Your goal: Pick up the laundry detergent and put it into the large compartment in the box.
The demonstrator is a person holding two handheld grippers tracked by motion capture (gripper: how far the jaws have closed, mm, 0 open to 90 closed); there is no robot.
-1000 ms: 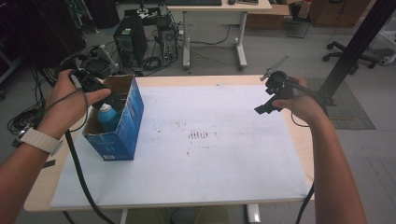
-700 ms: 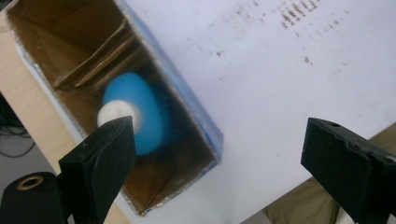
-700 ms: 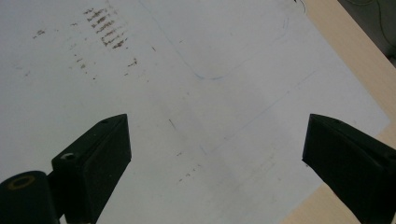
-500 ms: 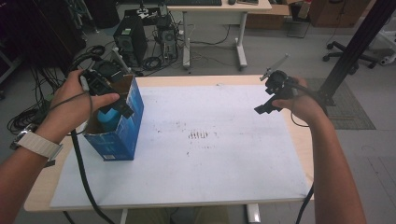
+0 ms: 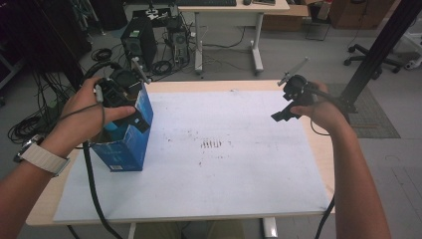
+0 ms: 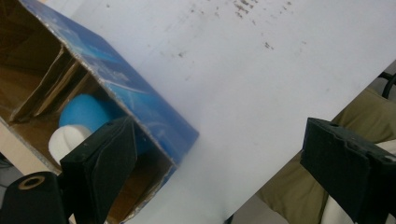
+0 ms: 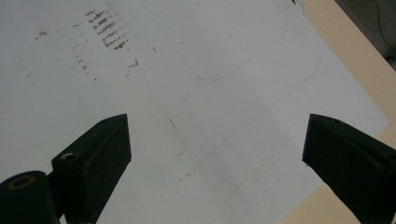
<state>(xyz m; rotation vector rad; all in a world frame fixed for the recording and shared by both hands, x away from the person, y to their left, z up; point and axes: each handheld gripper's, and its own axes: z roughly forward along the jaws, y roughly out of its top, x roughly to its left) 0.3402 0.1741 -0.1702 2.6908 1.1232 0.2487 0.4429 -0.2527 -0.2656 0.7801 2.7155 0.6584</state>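
An open blue cardboard box [image 5: 127, 144] stands on the left of the white sheet [image 5: 224, 164]. Inside it lies a blue object with a white end [image 6: 77, 123], beside cardboard dividers. My left gripper [image 5: 130, 117] hovers over the box's top, straddling its right wall. In the left gripper view, the left gripper [image 6: 224, 170] is open, one jaw over the box's inside and the other out over the sheet's edge. My right gripper [image 5: 284, 113] is held above the sheet's far right. In the right gripper view, the right gripper [image 7: 215, 158] is open, with bare stained sheet between its fingers.
The wooden table [image 5: 328, 164] shows past the sheet's right and left edges. Dark scuff marks [image 5: 211, 144] sit mid-sheet. Behind the table are a computer tower [image 5: 139, 45], floor cables, a desk [image 5: 229, 10], an office chair and a black post [image 5: 378, 55].
My left hand and gripper have shifted right and nearer over the box, from above its inside to its right wall. The blue object stays in the box. The right gripper has not moved.
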